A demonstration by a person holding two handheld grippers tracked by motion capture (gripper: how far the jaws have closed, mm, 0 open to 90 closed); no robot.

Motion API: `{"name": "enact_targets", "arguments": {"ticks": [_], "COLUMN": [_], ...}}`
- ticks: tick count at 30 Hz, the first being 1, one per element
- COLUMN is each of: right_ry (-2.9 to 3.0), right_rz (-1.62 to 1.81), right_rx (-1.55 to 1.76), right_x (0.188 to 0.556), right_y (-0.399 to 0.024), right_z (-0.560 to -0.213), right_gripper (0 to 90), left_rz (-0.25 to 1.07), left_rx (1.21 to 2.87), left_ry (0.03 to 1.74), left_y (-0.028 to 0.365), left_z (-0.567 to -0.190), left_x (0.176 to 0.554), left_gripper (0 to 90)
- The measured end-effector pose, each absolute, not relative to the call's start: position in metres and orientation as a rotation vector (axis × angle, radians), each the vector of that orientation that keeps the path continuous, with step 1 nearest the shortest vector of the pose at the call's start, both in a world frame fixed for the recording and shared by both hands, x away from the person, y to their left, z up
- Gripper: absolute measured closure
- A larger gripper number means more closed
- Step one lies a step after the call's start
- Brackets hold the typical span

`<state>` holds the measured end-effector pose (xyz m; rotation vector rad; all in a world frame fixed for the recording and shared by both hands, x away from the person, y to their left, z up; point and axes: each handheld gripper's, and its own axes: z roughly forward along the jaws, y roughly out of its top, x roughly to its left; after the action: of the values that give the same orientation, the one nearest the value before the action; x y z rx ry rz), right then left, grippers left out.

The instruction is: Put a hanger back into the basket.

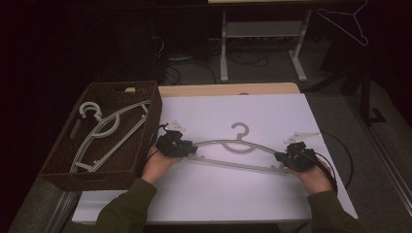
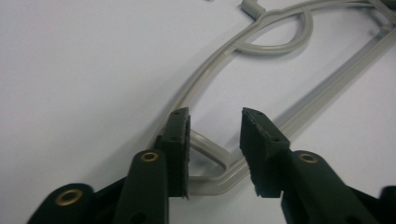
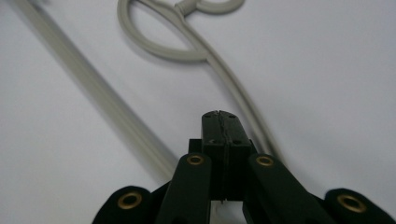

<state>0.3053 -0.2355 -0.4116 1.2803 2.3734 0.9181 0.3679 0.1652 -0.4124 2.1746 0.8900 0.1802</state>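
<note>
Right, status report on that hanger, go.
Left gripper open, jaws astride the corner of the grey hanger. Right gripper shut at the other end, pads together. Hanger flat on the white table. Basket of hangers on the left, nothing in the way.

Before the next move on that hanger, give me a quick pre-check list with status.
1. Hanger flat on the white table, hook pointing away from the person: ok.
2. Left gripper open, with the hanger's end corner between the jaws and the pads not pressing on it: ok.
3. Right gripper shut at the hanger's other end: ok.
4. Whether the right gripper actually clamps the hanger: cannot tell, since the pads meet with nothing seen between them.
5. Basket on the left, other hangers already inside, room left: ok.
</note>
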Motion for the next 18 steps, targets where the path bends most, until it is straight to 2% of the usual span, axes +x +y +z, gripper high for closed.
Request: {"name": "enact_targets", "arguments": {"ticks": [8,18], "right_ry": [2.390,2.404], "right_rz": [0.885,0.856], "right_rx": [1.336,1.395], "right_x": [0.282,0.281], "right_y": [-0.248,-0.253], "right_z": [-0.421,-0.430], "right_gripper": [89.7,89.8], "left_rz": [0.178,0.192], "left_rx": [2.159,2.160], "left_ry": [0.886,0.862], "left_y": [0.166,0.160], "left_z": [-0.412,-0.409], "left_x": [0.368,0.373], "left_gripper": [55.7,49.3]}}
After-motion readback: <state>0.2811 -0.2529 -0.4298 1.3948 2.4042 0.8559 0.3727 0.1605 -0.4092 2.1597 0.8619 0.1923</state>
